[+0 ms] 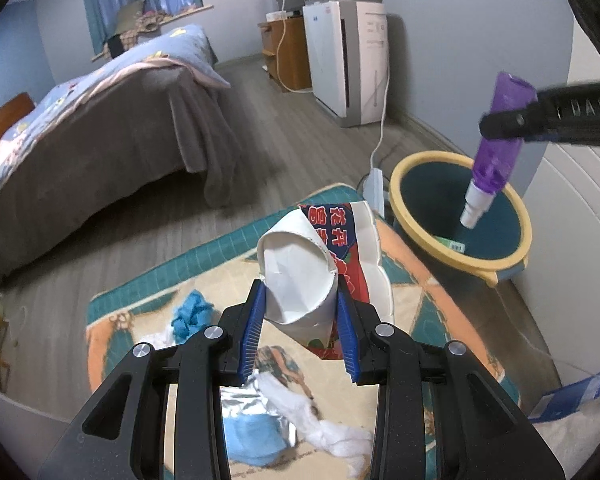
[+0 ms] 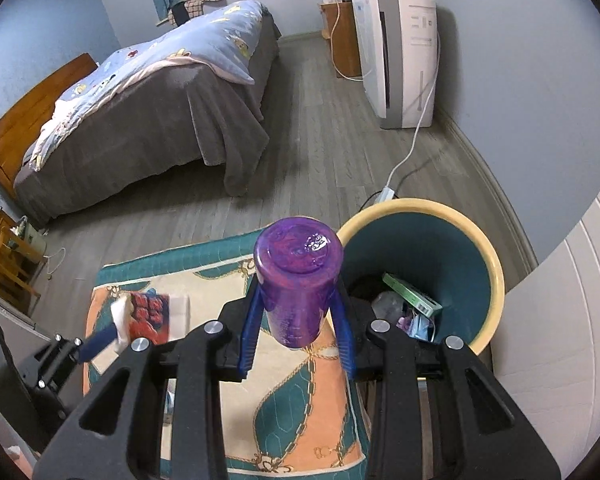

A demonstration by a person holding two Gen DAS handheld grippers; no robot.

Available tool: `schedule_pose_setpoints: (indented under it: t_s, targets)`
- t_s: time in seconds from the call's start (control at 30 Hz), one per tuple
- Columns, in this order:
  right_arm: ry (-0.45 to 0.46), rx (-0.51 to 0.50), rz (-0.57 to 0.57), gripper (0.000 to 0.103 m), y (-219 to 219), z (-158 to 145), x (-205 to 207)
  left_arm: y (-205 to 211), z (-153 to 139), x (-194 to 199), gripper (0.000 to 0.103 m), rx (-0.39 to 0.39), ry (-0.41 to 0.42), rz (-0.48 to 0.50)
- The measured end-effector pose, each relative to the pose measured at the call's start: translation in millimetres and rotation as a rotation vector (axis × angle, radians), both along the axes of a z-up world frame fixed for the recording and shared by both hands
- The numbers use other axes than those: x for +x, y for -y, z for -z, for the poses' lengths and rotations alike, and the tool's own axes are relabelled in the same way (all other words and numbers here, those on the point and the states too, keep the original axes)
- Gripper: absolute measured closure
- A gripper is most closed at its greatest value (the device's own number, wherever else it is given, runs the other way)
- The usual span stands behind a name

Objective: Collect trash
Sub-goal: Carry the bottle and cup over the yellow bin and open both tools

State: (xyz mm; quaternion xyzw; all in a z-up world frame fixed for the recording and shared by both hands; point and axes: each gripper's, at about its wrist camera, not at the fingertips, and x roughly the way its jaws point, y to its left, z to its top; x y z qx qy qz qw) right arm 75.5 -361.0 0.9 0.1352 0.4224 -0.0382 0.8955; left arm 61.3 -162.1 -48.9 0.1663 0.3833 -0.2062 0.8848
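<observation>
My left gripper [image 1: 300, 296] is shut on a crushed white paper cup with red and blue print [image 1: 300, 276], held above the patterned rug [image 1: 420, 288]. It also shows in the right wrist view [image 2: 148, 312], at the left. My right gripper [image 2: 296, 308] is shut on a purple spray bottle [image 2: 298, 280], nozzle down, beside the rim of the teal bin with a yellow rim [image 2: 496, 280]. In the left wrist view the bottle [image 1: 500, 136] hangs over the bin [image 1: 404, 184]. The bin holds a green box [image 2: 412, 294] and other trash.
On the rug lie a blue crumpled wad [image 1: 190, 314], white tissue [image 1: 324, 424], foil [image 1: 248, 400] and a light blue item [image 1: 252, 436]. A bed [image 1: 100, 120] stands at the left, a white air purifier [image 1: 348, 60] and power strip [image 1: 374, 184] behind the bin. A white wall panel [image 2: 560, 320] is on the right.
</observation>
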Motion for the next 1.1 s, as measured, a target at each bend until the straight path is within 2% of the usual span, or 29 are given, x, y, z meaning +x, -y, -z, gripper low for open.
schedule_pose_setpoints:
  t_s: [0.43, 0.83, 1.0, 1.1]
  targets:
    - [-0.033, 0.008, 0.031, 0.071, 33.3, 18.9, 14.1, 44.8, 18.7, 13.2, 0.067, 0.023, -0.062, 0.041]
    - [-0.086, 0.011, 0.175, 0.071, 101.7, 50.8, 12.9, 120.7, 36.1, 35.1, 0.067, 0.058, -0.066, 0.144]
    - [-0.127, -0.041, 0.238, 0.071, 118.8, 65.8, 10.8, 148.5, 43.7, 43.9, 0.067, 0.057, -0.090, 0.168]
    - [-0.117, -0.045, 0.267, 0.071, 123.2, 64.8, 8.7, 162.3, 44.5, 45.5, 0.067, 0.049, -0.089, 0.183]
